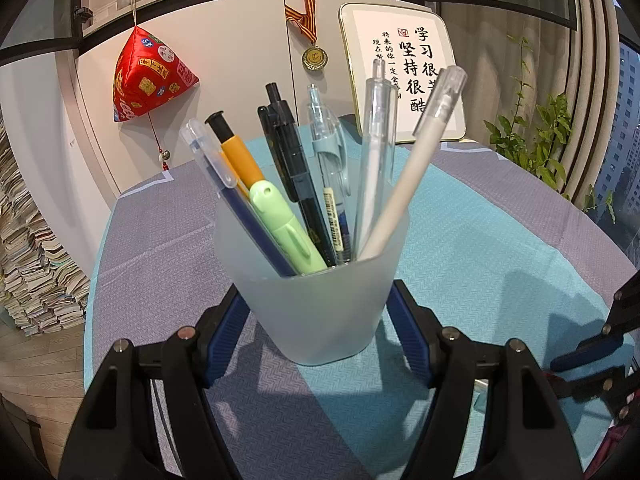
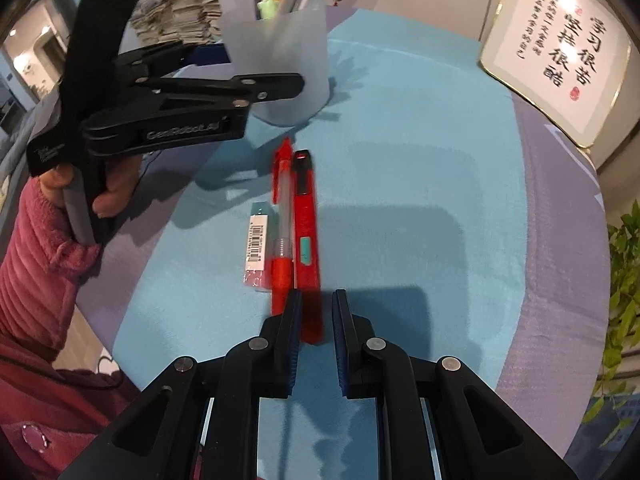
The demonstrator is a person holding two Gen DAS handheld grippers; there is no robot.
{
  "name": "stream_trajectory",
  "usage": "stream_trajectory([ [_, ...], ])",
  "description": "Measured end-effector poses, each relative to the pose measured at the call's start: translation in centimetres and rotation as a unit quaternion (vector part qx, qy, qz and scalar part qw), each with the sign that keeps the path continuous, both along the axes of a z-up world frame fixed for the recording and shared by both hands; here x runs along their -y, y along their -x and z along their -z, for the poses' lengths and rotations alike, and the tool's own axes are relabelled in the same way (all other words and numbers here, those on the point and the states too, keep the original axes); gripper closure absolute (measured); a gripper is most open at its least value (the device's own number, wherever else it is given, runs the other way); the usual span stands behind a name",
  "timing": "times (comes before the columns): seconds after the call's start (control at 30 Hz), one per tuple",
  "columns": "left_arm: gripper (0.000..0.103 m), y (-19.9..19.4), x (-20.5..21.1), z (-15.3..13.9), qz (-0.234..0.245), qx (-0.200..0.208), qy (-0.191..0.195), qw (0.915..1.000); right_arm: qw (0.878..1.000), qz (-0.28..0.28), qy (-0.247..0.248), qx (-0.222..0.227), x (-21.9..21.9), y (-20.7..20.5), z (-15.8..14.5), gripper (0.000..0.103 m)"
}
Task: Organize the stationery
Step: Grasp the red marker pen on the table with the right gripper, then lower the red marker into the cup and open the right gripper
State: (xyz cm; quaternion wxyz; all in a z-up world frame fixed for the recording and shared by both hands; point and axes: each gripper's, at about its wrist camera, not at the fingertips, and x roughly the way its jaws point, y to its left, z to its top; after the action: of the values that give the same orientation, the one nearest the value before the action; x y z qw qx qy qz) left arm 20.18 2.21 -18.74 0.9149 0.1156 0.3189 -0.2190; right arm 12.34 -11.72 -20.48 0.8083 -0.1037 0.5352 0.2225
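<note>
A frosted plastic pen cup [image 1: 312, 300] stands on the table and holds several pens and a green highlighter [image 1: 280, 224]. My left gripper [image 1: 316, 312] has its jaws around the cup's lower half, pads against its sides; it also shows in the right wrist view [image 2: 280, 84] beside the cup [image 2: 280, 60]. On the blue mat lie a red utility knife [image 2: 306, 240], a red-capped pen [image 2: 282, 220] and a small barcoded eraser [image 2: 258, 244], side by side. My right gripper [image 2: 316, 312] is open, its fingers straddling the near end of the knife.
A framed calligraphy board [image 1: 404, 72] leans at the table's back, also in the right wrist view [image 2: 560, 52]. A red hanging ornament [image 1: 148, 76] and a medal [image 1: 315, 58] hang on the cabinet. A plant [image 1: 540, 140] stands at right; stacked papers [image 1: 32, 260] at left.
</note>
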Motion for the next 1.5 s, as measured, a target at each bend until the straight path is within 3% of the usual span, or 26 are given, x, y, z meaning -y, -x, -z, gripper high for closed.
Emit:
stream_trajectory([
  [0.13,0.034,0.0,-0.1,0.0,0.000,0.000,0.000,1.0000,1.000,-0.017,0.019,0.011,-0.9,0.5,0.2,0.087],
  [0.3,0.034,0.0,-0.1,0.0,0.000,0.000,0.000,1.0000,0.999,0.009,0.036,0.014,-0.7,0.0,0.0,0.089],
  [0.63,0.034,0.0,-0.1,0.0,0.000,0.001,-0.001,1.0000,0.996,0.054,0.075,-0.015,4.6,-0.1,-0.1,0.089],
  [0.7,0.034,0.0,-0.1,0.0,0.000,0.001,-0.002,1.0000,0.996,0.058,0.071,-0.005,4.9,-0.2,-0.6,0.084],
  [0.8,0.034,-0.1,-0.2,0.1,0.000,0.001,-0.002,1.0000,0.997,0.055,0.061,0.014,4.4,-1.4,-1.6,0.066],
  [1.1,0.034,0.0,-0.1,0.2,0.000,0.000,-0.001,1.0000,0.997,0.045,0.060,0.015,1.5,-5.9,-1.6,0.065],
  [1.3,0.034,0.0,-0.1,0.2,0.000,-0.001,-0.001,1.0000,0.997,0.044,0.064,0.000,0.6,-7.0,-1.0,0.066],
  [1.37,0.034,0.0,-0.1,0.2,0.000,-0.001,-0.001,1.0000,0.996,0.047,0.070,-0.006,0.6,-7.3,-0.6,0.074],
  [1.4,0.034,0.0,-0.1,0.2,0.000,0.000,-0.001,1.0000,0.997,0.048,0.066,-0.010,0.6,-7.4,-0.5,0.086],
  [1.5,0.034,0.0,-0.1,0.3,0.000,-0.001,-0.001,1.0000,0.996,0.050,0.077,0.008,0.6,-7.2,-0.8,0.089],
])
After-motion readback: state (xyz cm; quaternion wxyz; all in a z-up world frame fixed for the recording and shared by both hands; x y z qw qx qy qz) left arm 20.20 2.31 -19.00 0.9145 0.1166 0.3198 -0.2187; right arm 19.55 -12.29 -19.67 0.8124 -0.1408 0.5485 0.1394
